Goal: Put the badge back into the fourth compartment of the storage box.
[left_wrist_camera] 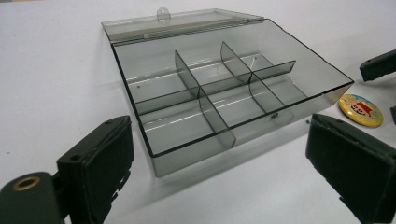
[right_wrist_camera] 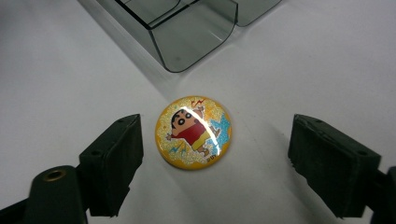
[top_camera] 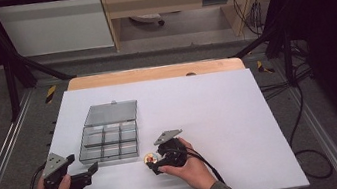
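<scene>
A round yellow badge (right_wrist_camera: 194, 132) with a cartoon boy on it lies flat on the white table, just off the near right corner of the box. My right gripper (right_wrist_camera: 217, 129) is open around it, one jaw on each side, neither pad touching. In the high view the badge (top_camera: 150, 157) sits at the right gripper's (top_camera: 153, 164) tips. A smoky clear plastic box (top_camera: 111, 156) with several empty compartments stands open, its lid (top_camera: 111, 112) laid back. My left gripper (top_camera: 83, 164) is open and empty near the box's front left corner. The left gripper view has the box (left_wrist_camera: 196, 161) ahead and the badge (left_wrist_camera: 360, 109) at right.
The white table sheet (top_camera: 230, 115) stretches wide to the right and behind the box. A wooden board edge (top_camera: 153, 72) lies at the far side. Metal frame rails and cables run along both sides of the table.
</scene>
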A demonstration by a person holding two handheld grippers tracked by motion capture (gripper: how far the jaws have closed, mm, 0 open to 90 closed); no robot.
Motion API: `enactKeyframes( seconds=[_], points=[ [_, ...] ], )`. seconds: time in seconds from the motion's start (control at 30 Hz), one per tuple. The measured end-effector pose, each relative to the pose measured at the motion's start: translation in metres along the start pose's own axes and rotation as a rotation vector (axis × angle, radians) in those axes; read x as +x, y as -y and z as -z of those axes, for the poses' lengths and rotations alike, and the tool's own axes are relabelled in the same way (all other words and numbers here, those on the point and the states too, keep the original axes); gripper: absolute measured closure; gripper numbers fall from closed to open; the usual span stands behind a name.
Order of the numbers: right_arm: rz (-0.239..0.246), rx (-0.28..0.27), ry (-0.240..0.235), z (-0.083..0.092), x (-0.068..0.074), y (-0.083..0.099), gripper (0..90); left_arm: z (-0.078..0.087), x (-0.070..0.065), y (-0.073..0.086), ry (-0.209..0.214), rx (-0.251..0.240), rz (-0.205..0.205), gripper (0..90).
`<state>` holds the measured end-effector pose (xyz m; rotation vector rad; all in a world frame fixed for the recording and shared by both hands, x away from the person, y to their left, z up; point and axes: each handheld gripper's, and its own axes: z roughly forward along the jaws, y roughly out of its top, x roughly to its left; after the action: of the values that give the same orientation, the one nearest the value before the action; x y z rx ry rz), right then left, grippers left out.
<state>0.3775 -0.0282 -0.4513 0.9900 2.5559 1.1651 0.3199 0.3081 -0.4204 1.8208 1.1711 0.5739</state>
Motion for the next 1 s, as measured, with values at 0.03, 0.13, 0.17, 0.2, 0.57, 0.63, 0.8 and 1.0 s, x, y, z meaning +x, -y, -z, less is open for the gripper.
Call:
enactKeyframes(
  seconds=[0.03,0.13,0.17,0.2,0.57,0.63,0.8,1.0],
  points=[
    [0.004,0.009,0.009,-0.002,0.001,0.0,21.8,0.0,0.0,0.0,0.0,0.0,0.0,8.0],
    [-0.006,0.007,0.002,-0.002,0.0,0.001,25.4,0.0,0.0,0.0,0.002,-0.001,0.002,8.1],
    [-0.007,0.004,-0.002,-0.002,0.0,0.0,27.1,-0.001,0.0,0.0,0.002,0.0,0.001,8.1],
    [-0.002,-0.003,-0.003,-0.002,0.001,0.0,29.2,-0.001,0.0,0.0,0.002,0.0,0.001,8.0],
    [0.024,-0.011,-0.005,-0.006,0.01,-0.002,41.2,-0.001,0.0,0.0,0.004,-0.001,0.0,8.1],
    [0.037,-0.008,0.009,-0.009,0.012,-0.001,42.6,-0.001,0.0,0.0,0.004,0.0,0.0,8.1],
    [0.064,-0.009,0.033,-0.01,0.015,-0.001,42.5,-0.001,0.0,0.0,0.005,0.0,-0.001,8.1],
    [0.106,-0.004,0.07,-0.012,0.023,-0.001,42.9,-0.001,-0.001,0.0,0.006,0.002,-0.002,8.1]
  ],
)
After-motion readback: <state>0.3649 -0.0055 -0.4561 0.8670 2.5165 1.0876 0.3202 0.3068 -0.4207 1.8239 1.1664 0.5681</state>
